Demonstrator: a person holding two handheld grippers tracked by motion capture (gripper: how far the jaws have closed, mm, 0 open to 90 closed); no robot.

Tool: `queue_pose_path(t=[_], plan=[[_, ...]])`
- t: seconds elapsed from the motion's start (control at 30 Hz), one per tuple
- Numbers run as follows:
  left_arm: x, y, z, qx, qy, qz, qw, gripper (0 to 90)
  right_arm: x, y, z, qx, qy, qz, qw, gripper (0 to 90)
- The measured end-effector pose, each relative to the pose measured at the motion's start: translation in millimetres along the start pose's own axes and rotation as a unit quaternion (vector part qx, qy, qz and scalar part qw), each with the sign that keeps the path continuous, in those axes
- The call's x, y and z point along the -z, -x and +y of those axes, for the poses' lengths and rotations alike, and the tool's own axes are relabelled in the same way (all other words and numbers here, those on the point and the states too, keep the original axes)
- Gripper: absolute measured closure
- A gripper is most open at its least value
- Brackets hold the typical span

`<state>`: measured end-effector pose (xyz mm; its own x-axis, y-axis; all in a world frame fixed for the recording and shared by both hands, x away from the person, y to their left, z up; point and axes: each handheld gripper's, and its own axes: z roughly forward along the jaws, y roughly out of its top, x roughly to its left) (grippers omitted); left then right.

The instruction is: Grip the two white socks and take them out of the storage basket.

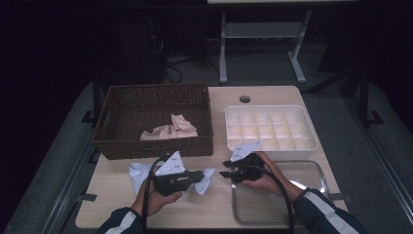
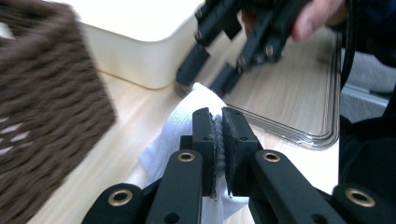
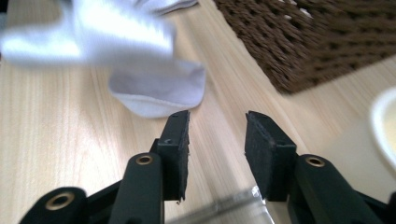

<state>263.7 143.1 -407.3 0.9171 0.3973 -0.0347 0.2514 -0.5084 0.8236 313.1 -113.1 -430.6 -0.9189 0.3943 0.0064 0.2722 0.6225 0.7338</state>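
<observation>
The left gripper [image 2: 217, 122] is clamped tight on the soft white cloth sock [image 2: 180, 123], pinning it on the near wooden table [image 1: 117, 195]. The right gripper [image 3: 217, 122], jaws apart and empty, sits just right of the sock, likely ready to grab its loose end.

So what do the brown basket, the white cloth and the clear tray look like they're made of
The brown basket looks like woven wicker or rattan, matte; its walls show a braided weave. The white cloth seems a soft knit fabric, cotton perhaps; it shows a fine ribbed texture and folds limply. The clear tray looks like glass or hard clear plastic; the wooden table shows through it and its rim glints.
</observation>
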Motion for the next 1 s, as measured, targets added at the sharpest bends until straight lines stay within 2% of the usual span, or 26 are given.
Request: queue_pose_path(t=[0.1, 0.17, 0.2, 0.27, 0.33, 0.4, 0.43, 0.47, 0.5, 0.53, 0.63, 0.67, 0.7, 0.73, 0.77, 0.83, 0.87, 0.93, 1.0], plan=[[-22.7, 0.8, -0.7, -0.009, -0.022, -0.012, 0.9997, 81.6, 6.0, 3.6, -2.4, -0.01, 0.006, -0.009, 0.9999, 62.4], [-31.3, 0.1, -1.8, -0.013, -0.028, -0.026, 0.9992, 72.7, 8.4, 3.3, -1.4, -0.01, 0.008, -0.017, 0.9998, 62.7], [-31.9, -0.3, -1.8, -0.018, -0.031, -0.021, 0.9991, 66.7, 8.7, 2.5, -0.9, -0.005, 0.012, -0.019, 0.9997, 62.6], [-23.6, -2.9, -1.9, -0.008, -0.019, -0.018, 0.9996, 52.9, 9.2, -2.0, 0.9, 0.004, 0.011, -0.021, 0.9997, 62.5], [-6.4, -8.5, -2.0, -0.001, -0.008, -0.004, 1.0, 42.7, 7.9, -6.0, 1.6, 0.006, 0.01, -0.018, 0.9998, 62.3], [13.1, -16.1, -5.8, 0.007, 0.001, 0.01, 0.9999, 37.3, 5.4, -10.5, 3.4, 0.017, 0.005, -0.023, 0.9996, 61.1], [21.7, -20.4, -9.2, 0.017, 0.005, 0.021, 0.9996, 36.7, 4.5, -12.3, 5.0, 0.03, 0.003, -0.027, 0.9992, 61.0], [28.3, -23.9, -13.3, 0.026, 0.002, 0.035, 0.9991, 36.8, 3.9, -15.5, 7.5, 0.032, 0.006, -0.021, 0.9992, 60.9], [32.8, -25.7, -17.9, 0.027, -0.006, 0.049, 0.9984, 37.0, 2.7, -19.9, 10.5, 0.035, 0.009, -0.016, 0.9992, 60.0], [34.8, -27.0, -22.6, 0.027, -0.011, 0.054, 0.9981, 38.4, 1.6, -25.4, 13.6, 0.045, 0.009, -0.014, 0.9989, 58.7], [30.6, -28.8, -32.6, 0.039, -0.048, 0.069, 0.9957, 40.0, -6.4, -43.8, 21.9, 0.065, 0.004, 0.007, 0.9979, 54.3], [27.6, -30.5, -34.6, 0.039, -0.061, 0.067, 0.9951, 39.9, -11.1, -49.0, 24.0, 0.078, 0.004, 0.016, 0.9968, 53.4], [24.8, -31.5, -36.1, 0.036, -0.068, 0.073, 0.9944, 39.8, -15.7, -56.4, 26.2, 0.077, -0.003, 0.025, 0.9967, 51.7], [22.2, -33.1, -37.4, 0.038, -0.071, 0.073, 0.9941, 39.9, -21.8, -59.8, 27.7, 0.098, -0.006, 0.029, 0.9947, 49.4], [20.3, -35.0, -38.5, 0.045, -0.072, 0.067, 0.9941, 39.7, -27.5, -63.8, 28.6, 0.106, -0.013, 0.034, 0.9937, 47.8], [17.5, -36.7, -40.0, 0.045, -0.074, 0.065, 0.9941, 39.3, -38.9, -69.4, 28.4, 0.116, -0.031, 0.034, 0.9921, 43.4], [16.7, -37.0, -40.5, 0.043, -0.078, 0.064, 0.994, 39.3, -43.7, -71.4, 27.8, 0.11, -0.04, 0.033, 0.9926, 42.8], [17.6, -35.9, -41.3, 0.036, -0.075, 0.038, 0.9958, 38.3, -50.7, -70.6, 25.8, 0.113, -0.054, 0.026, 0.9918, 46.4], [18.9, -33.1, -41.0, 0.026, -0.079, 0.038, 0.9958, 37.5, -54.4, -66.8, 23.5, 0.111, -0.067, 0.009, 0.9915, 56.5]])
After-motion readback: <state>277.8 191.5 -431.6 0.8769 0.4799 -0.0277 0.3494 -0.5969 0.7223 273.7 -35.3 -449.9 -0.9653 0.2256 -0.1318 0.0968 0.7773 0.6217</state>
